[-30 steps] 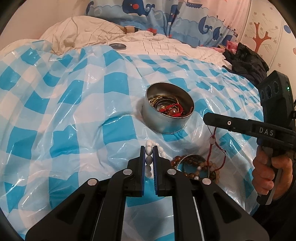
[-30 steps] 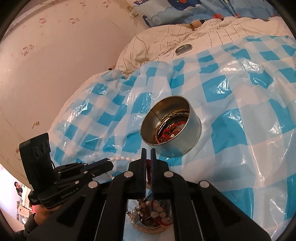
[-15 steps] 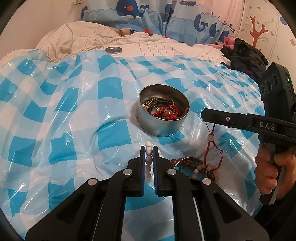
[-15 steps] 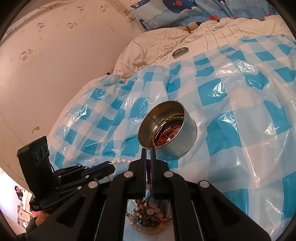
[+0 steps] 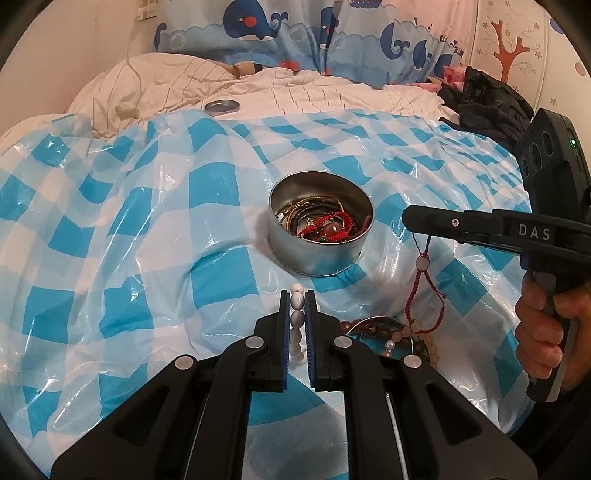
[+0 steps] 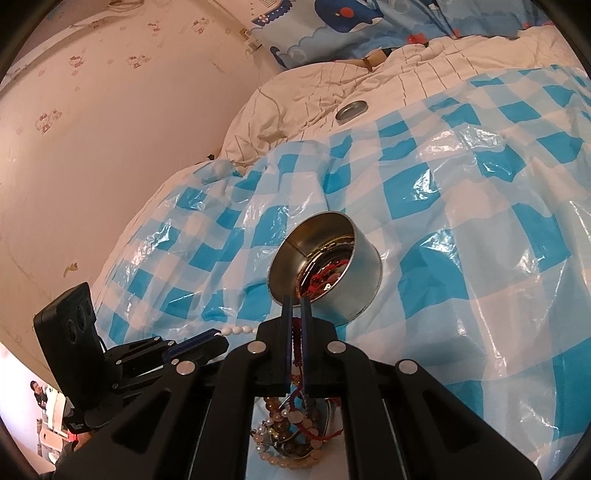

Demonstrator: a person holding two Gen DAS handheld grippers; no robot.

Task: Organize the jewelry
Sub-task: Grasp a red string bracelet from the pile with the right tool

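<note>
My left gripper (image 5: 297, 295) is shut on a string of white beads (image 5: 297, 319), lifted just in front of a round metal tin (image 5: 320, 254) that holds bangles and red cord jewelry. My right gripper (image 6: 296, 300) is shut on a red cord bracelet (image 5: 421, 295) that dangles below its fingers (image 5: 436, 221), to the right of the tin (image 6: 364, 284). Under both grippers lies a small dish (image 5: 388, 343) heaped with brown, pink and pearl bead bracelets (image 6: 288, 435). The white beads (image 6: 236, 328) show at the left gripper's tip in the right wrist view.
A blue-and-white checked plastic sheet (image 5: 147, 240) covers the bed. The tin's lid (image 5: 221, 107) lies on the cream duvet (image 5: 314, 92) at the back. Dark clothing (image 5: 487, 99) is piled far right, whale-print pillows (image 5: 295, 33) behind. A hand (image 5: 543, 339) grips the right gripper's handle.
Both grippers keep their hold. The views have tilted slightly, so the tin sits a little higher and farther in each view; the red bracelet hangs a bit higher off the dish.
</note>
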